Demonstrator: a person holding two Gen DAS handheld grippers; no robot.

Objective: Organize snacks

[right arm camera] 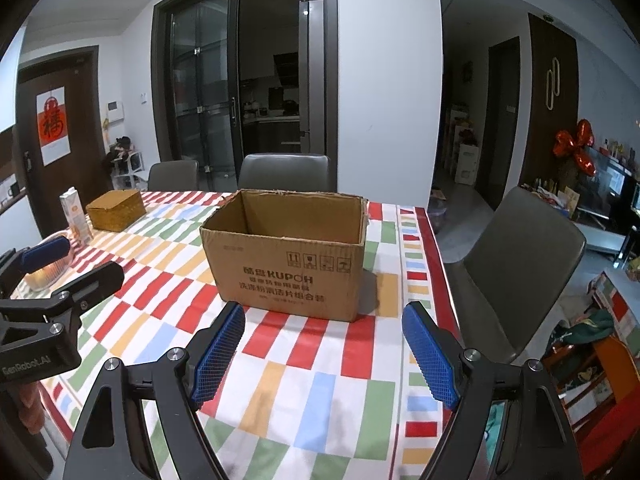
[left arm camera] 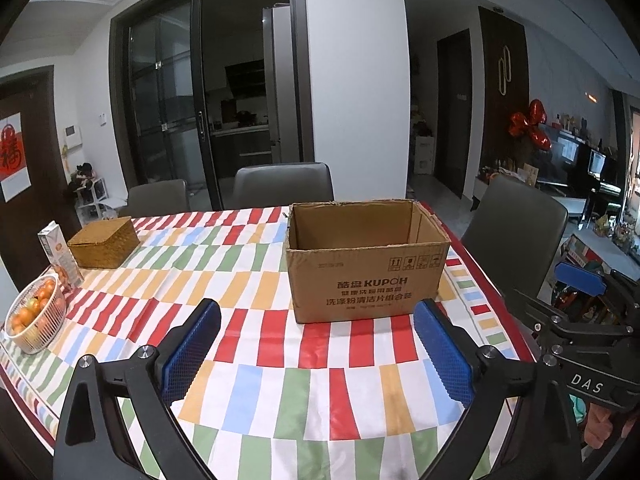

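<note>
An open cardboard box (left arm camera: pixel 366 276) printed KUPOH stands on the striped tablecloth (left arm camera: pixel 256 340); it also shows in the right wrist view (right arm camera: pixel 284 268), and what I see of its inside is bare. My left gripper (left arm camera: pixel 318 320) is open and empty, hovering above the cloth in front of the box. My right gripper (right arm camera: pixel 324 320) is open and empty, also just in front of the box. A juice carton (left arm camera: pixel 60 256) and a white basket of oranges (left arm camera: pixel 34 316) sit at the far left. No loose snack packets are in view.
A woven lidded box (left arm camera: pixel 105 242) sits at the back left. Grey chairs stand behind the table (left arm camera: pixel 282 186) and at its right side (right arm camera: pixel 516 268). The table's right edge (right arm camera: pixel 444 288) runs close to the cardboard box. The other gripper shows at each view's side.
</note>
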